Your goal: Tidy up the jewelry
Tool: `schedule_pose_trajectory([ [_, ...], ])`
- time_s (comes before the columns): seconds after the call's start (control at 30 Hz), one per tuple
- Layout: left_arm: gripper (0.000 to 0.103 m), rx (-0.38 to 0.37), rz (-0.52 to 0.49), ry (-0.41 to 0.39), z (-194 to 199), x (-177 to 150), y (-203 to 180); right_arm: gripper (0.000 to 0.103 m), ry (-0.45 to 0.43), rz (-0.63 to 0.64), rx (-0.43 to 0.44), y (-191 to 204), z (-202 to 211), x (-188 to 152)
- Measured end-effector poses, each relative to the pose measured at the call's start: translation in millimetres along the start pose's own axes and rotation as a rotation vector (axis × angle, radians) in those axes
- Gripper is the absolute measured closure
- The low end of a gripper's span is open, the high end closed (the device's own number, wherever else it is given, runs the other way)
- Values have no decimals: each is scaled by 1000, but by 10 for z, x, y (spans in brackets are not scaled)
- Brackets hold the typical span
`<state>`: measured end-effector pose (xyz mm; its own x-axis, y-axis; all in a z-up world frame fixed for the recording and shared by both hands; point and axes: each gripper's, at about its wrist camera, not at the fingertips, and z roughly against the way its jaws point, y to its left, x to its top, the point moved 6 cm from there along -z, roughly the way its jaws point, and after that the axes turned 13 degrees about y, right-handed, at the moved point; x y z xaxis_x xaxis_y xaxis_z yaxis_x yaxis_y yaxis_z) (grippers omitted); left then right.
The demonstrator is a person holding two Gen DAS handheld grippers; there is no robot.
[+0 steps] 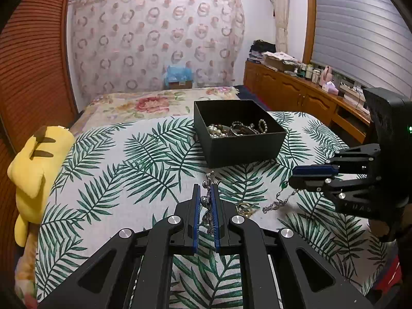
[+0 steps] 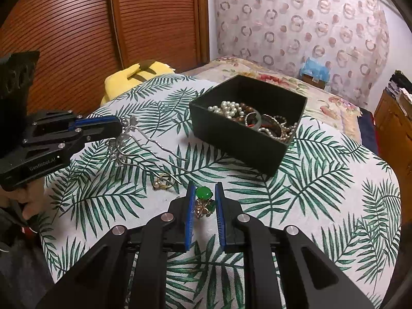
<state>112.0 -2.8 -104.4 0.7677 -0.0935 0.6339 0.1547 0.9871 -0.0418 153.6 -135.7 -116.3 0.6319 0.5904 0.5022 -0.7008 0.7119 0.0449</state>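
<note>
My left gripper is shut on the ornate head of a silver two-pronged hairpin. In the right wrist view the left gripper holds the hairpin with its prongs resting on the leaf-print cloth. My right gripper is shut on a green-stone chain with a gold flower charm. From the left wrist view, the right gripper holds the chain, which dangles down to the cloth. A black box of pearls and bangles stands beyond both, also seen as the black box.
A gold ring lies on the cloth between the grippers, seen too as the gold ring. A yellow plush toy sits at the left edge. Wooden cabinets with clutter line the right wall.
</note>
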Motion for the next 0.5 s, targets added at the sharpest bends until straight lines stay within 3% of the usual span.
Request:
schedule_pose_trajectory([
  [0.27, 96, -2, -1, -2, 6, -5, -3, 86, -10, -36, 19, -128, 80, -14],
  [0.5, 96, -5, -3, 2, 32, 27, -46, 86, 62, -48, -37, -248, -140, -180],
])
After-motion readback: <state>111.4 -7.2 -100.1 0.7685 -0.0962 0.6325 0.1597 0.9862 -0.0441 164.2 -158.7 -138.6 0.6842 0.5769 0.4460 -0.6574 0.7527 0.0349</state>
